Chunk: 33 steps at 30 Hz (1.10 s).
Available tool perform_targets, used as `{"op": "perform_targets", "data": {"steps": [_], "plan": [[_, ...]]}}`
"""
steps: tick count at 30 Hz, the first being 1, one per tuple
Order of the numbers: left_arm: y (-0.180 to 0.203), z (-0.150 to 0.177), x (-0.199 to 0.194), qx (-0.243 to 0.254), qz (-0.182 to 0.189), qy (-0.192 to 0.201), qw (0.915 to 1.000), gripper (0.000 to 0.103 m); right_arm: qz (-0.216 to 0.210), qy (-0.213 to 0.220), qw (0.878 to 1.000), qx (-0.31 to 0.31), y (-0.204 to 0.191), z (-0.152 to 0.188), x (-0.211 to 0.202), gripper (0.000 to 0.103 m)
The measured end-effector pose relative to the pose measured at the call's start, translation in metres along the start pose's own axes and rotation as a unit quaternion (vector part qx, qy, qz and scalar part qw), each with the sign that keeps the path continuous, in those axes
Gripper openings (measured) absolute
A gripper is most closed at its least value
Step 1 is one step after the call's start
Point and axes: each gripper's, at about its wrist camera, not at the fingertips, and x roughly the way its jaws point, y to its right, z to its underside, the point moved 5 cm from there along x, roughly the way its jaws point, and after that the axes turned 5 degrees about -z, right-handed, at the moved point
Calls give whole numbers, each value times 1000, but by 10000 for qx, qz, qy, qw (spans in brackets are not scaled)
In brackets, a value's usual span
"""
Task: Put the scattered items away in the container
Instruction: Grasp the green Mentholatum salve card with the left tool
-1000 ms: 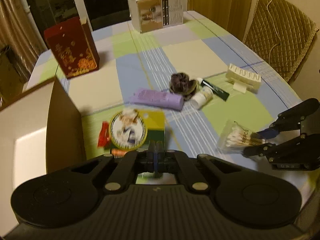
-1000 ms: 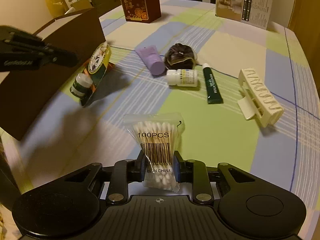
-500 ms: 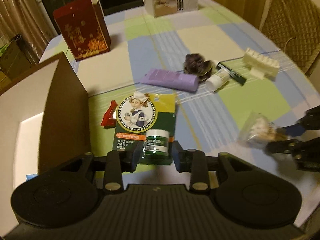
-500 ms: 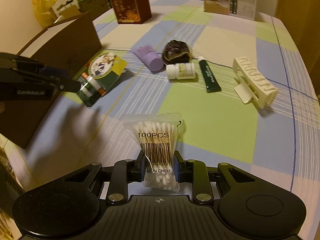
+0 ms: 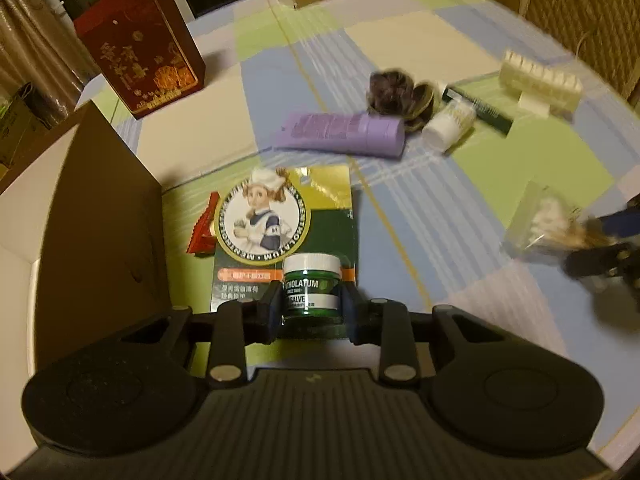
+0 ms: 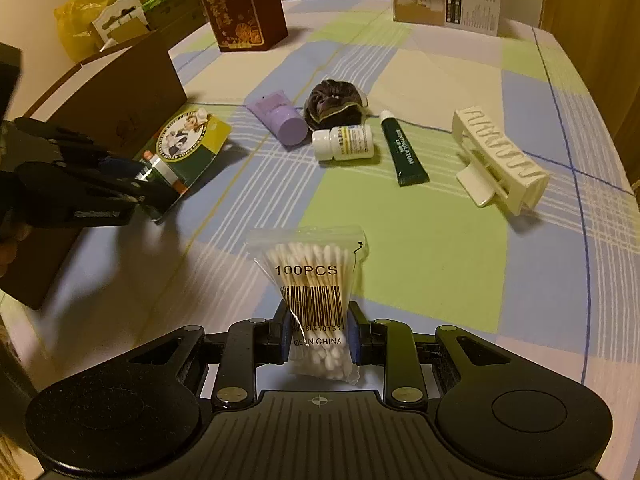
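Left wrist view: the left gripper has its fingers pinching the jar end of the salve card, beside the brown box at the table's left edge. The right gripper pinches the cotton swab bag near the front edge. Lift each load clear over the box wall before spreading the fingers, one at a time.

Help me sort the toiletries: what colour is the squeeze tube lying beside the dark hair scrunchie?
Lilac purple squeeze tube, clearest in the left wrist view, touching the scrunchie.
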Motion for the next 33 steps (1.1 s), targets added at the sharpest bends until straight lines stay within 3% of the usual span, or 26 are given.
{"op": "perform_targets", "data": {"steps": [7, 16, 22, 28, 29, 30, 33], "plan": [[-4, -8, -54, -32, 159, 602, 9981, 26, -51, 131, 9999, -42, -7, -4, -6, 29], [-18, 0, -94, -269, 292, 789, 9961, 26, -164, 381, 9991, 64, -22, -7, -24, 29], [-7, 20, -84, -507, 184, 571, 9969, 26, -153, 396, 9991, 35, -31, -1, -30, 29], [13, 62, -77, -585, 31, 174, 9981, 26, -211, 389, 9990, 59, -31, -1, -29, 30], [15, 70, -74, -614, 10, 84, 9981, 24, -220, 385, 9990, 59, -31, -1, -28, 30], [15, 77, -69, -663, 46, -47, 9978, 8, -230, 385, 9990, 47, -31, -1, -28, 30], [14, 87, -64, -806, 89, -149, 9966, 18, -256, 381, 9989, 34, -31, 0, -27, 30]]}}
